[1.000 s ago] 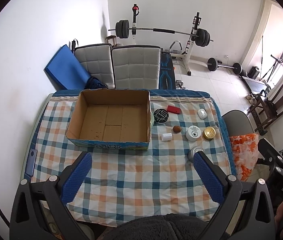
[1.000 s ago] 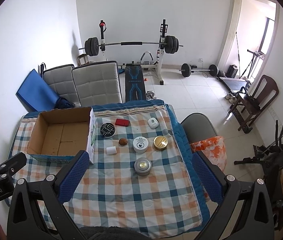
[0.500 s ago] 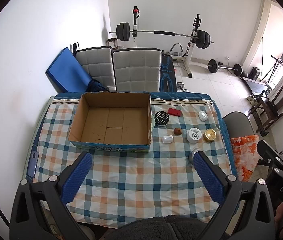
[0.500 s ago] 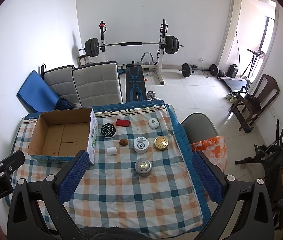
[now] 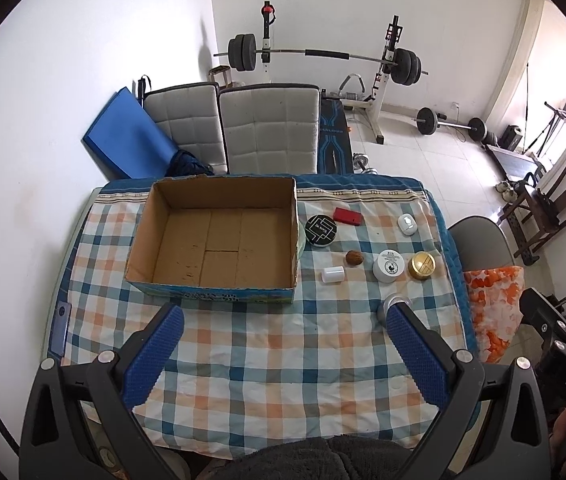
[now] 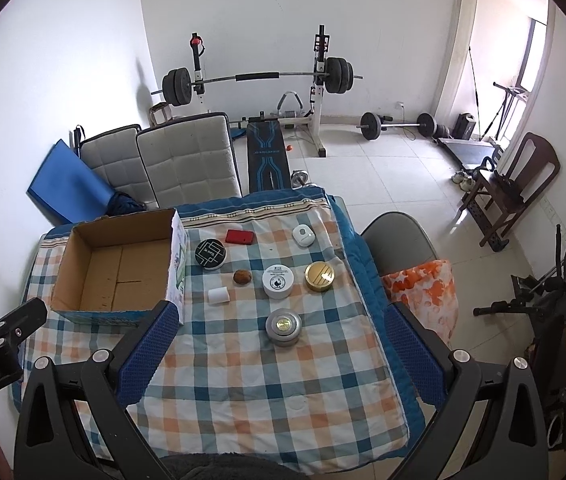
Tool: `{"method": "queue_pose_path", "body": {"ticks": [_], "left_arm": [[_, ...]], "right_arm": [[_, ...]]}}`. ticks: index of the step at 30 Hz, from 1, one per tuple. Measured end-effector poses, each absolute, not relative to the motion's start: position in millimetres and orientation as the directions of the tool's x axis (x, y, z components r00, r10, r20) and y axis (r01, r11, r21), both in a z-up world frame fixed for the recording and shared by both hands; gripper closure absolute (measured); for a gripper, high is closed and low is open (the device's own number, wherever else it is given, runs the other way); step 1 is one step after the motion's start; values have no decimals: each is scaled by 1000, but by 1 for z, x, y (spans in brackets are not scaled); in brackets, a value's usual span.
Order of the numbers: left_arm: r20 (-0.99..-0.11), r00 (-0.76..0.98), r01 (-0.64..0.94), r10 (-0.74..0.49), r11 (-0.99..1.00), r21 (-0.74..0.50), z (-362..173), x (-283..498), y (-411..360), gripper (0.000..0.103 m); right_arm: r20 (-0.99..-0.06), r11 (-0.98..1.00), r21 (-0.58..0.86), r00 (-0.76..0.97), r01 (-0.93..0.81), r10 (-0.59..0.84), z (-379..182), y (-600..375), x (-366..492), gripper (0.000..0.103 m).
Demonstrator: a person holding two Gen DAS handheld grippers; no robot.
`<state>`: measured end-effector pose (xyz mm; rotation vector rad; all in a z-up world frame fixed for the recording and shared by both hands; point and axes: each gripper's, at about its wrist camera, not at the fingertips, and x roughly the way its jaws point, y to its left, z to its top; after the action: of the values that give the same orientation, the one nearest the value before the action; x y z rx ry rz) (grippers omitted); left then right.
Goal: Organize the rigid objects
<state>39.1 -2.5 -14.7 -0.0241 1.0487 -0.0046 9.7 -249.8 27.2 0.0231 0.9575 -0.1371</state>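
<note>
- The table [image 6: 243,392] has a checked cloth on it, with blue, orange and white squares.
- On the left side of the table sits an open cardboard box [image 5: 219,236]. Only its brown floor shows inside.
- Just right of the box is a round black tin [image 6: 211,254] with white lines on its lid.
- Behind the tin lies a small red case [image 6: 239,237].
- In front of the tin lie a little white tube [image 6: 219,295] and a brown nut [image 6: 242,277], side by side but apart.
- Right of the nut stands a white jar [image 6: 278,281], and next to it a gold jar [image 6: 320,276].
- Behind these two, near the far right edge, is a small white gadget [image 6: 303,235].
- Nearest of all is a round silver jar [image 6: 283,326] with a shiny top.
- The left gripper [image 5: 283,354] hangs over the near part of the table. Its jaws are spread wide and hold nothing.
- The right gripper [image 6: 279,354] hangs above the silver jar's side of the table. Its jaws are spread wide too, with nothing in them.
</note>
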Motion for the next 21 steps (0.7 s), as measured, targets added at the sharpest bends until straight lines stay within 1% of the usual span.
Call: {"method": "queue_pose_path", "body": {"ticks": [3,5,7,10,13,16,18,21], "left_arm": [[-903,430,12,-2,1000,4,-50,65,-16,0],[-921,390,28,8,999,20,-78,77,-28,0],[-942,335,39,18,999,33,-111,94,-38,0],[-969,246,44,32,998,45,-164,123,-52,0],[-986,161,38,44,998,50,-208,144,-63,0],[-994,100,32,53,998,56,-248,161,-74,0],[-996,64,36,59,997,61,-270,170,-79,0],[-996,40,44,73,996,75,-290,179,-85,0]], "right_arm": [[-866,988,-41,488,147,-108,-9,-268,35,0],[-907,987,-27,412,159,-91,-44,-280,58,0],[-940,987,-11,334,161,-64,-86,-291,81,0],[-970,986,-36,233,162,-74,-152,-303,113,0],[-991,984,-30,125,177,-53,-214,-311,139,0],[-999,979,-2,39,204,-10,-266,-315,157,2],[-1000,974,15,-13,226,19,-296,-316,165,4],[-996,968,68,-45,243,81,-329,-311,174,6]]}}
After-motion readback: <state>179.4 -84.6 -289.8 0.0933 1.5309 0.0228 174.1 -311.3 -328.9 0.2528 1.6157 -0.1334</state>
